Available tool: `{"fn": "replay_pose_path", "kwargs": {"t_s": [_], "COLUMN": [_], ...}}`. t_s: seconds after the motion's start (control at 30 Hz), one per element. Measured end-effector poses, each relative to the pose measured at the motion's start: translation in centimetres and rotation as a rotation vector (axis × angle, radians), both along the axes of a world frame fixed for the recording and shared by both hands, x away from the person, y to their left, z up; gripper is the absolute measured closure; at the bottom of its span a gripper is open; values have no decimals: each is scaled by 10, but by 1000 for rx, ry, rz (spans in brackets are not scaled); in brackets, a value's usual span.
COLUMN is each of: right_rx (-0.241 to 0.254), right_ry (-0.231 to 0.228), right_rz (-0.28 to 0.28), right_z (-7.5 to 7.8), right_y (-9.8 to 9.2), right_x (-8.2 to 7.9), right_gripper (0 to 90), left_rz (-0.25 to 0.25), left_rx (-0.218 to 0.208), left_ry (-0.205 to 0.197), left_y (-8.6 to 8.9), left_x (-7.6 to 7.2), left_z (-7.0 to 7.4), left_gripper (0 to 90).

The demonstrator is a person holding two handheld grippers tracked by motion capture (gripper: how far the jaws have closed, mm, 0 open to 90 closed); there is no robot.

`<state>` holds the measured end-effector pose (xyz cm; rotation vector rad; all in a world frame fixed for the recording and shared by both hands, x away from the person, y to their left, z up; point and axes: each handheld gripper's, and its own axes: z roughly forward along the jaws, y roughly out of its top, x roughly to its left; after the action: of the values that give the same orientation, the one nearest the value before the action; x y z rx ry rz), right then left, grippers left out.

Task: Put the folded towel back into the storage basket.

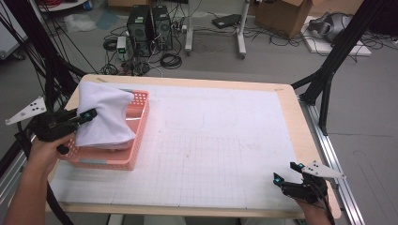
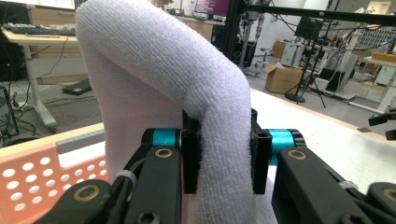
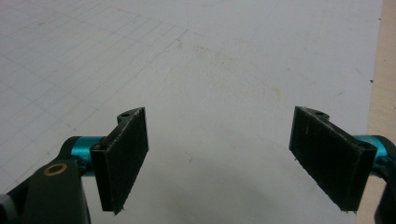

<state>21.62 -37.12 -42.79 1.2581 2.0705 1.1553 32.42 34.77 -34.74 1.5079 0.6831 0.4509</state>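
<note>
- The pink perforated basket [image 1: 136, 140] stands near the far-left corner of the bench [image 1: 291, 117], on the white gridded mat [image 1: 211, 150] that covers most of the bench top.
- A folded white towel [image 1: 103, 117] sits in that basket, rising well above its rim and bulging over the basket's left side.
- The left gripper [image 1: 87, 115] comes at the basket from its left, held in the person's left hand [image 1: 44, 152], with its tip against the towel's left flank.
- In the left gripper view, the fingers [image 2: 191, 158] of that gripper pinch a thick fold of the white towel [image 2: 187, 93] between their black pads; the cloth arches up and over above them.
- In that same view a stretch of the pink basket [image 2: 28, 182] wall, with its round holes, lies just left of the clamped towel.
- The right gripper [image 1: 287, 172] rests well away from the basket, at the near-right corner of the bench, low over the mat.
- In the right gripper view its fingers [image 3: 123, 158] stand spread wide with nothing between them, over bare white mat [image 3: 210, 70].
- A grey three-cornered plate [image 1: 324, 169] tops the right gripper; a matching one [image 1: 27, 110] sticks out left of the basket, beyond the bench edge.
- Beyond the basket, on the floor past the bench's far edge, stand two black computer towers [image 1: 150, 28] among loose cables.
</note>
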Motion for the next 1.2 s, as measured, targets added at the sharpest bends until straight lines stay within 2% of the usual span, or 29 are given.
{"fn": "replay_pose_path", "kwargs": {"t_s": [0.17, 0.27, 0.57, 0.6, 0.67, 0.73, 0.77, 0.87, 0.93, 1.0, 1.1, 1.2], "right_rx": [-5, -4, -4, -2, -4, -2, -2, -1, -2, -4, -4, -4], "right_ry": [-3, 0, -5, 1, -3, 0, 0, 2, 3, 2, 2, 4], "right_rz": [0, 0, 3, 0, 0, -1, 0, -2, 0, 1, 3, 4], "right_z": [0, 0, 0, 0, 0, 0, 0, 0, 0, -1, -1, -1], "right_y": [0, 1, 1, 1, 1, 0, 0, 0, 0, 0, 1, 1], "right_x": [0, 0, 0, 0, 0, 0, 0, 0, 0, 0, 0, 0], "right_gripper": [185, 185, 185, 185, 185, 185, 185, 185, 185, 185, 185, 185], "left_rz": [-16, -16, -59, -62, -61, -44, -13, 8, 58, 80, 131, 178], "left_rx": [20, 15, 30, 55, 58, 75, 89, 113, 116, 123, 116, 116], "left_ry": [10, 15, 44, 61, 66, 80, 101, 112, 151, 175, 243, 280], "left_y": [3, 4, -15, -20, -21, -24, -25, -25, -24, -23, -21, -19], "left_x": [-3, -3, 4, 8, 9, 11, 14, 15, 17, 18, 20, 21], "left_z": [-1, -4, -14, -17, -18, -21, -24, -25, -25, -25, -26, -26], "left_gripper": [732, 731, 726, 725, 720, 709, 702, 690, 636, 600, 483, 407]}}
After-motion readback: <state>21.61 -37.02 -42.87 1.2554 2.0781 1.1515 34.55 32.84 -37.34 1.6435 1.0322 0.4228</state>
